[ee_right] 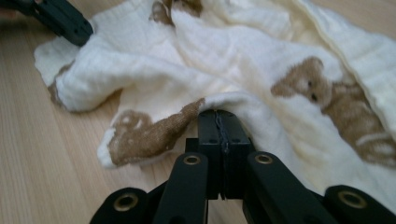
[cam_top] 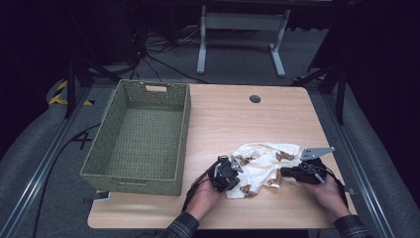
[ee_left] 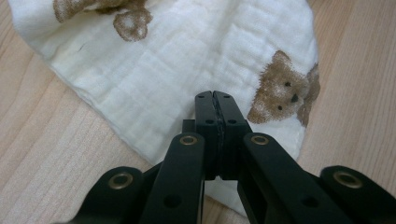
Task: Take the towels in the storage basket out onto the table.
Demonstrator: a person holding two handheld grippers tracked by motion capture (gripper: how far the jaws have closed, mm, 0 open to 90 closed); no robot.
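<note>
A white cloth printed with brown bears [cam_top: 262, 166] lies crumpled on the wooden table [cam_top: 223, 119], near the front right. My left gripper [cam_top: 233, 173] is at the cloth's left edge. In the left gripper view its jaws [ee_left: 215, 95] are shut and rest over the flat cloth [ee_left: 177, 60]; I see no fold between them. My right gripper [cam_top: 286, 172] is at the cloth's right side. Its jaws [ee_right: 218, 113] are shut, and a fold of the cloth [ee_right: 224, 70] bunches at their tips. The left gripper [ee_right: 70, 23] touches the cloth's far corner there.
A large green woven basket [cam_top: 184, 124] stands empty on the table's left half. A round cable hole [cam_top: 255, 98] is near the table's back edge. Bare wood lies between the basket and the cloth. A white desk frame [cam_top: 242, 29] stands on the floor behind.
</note>
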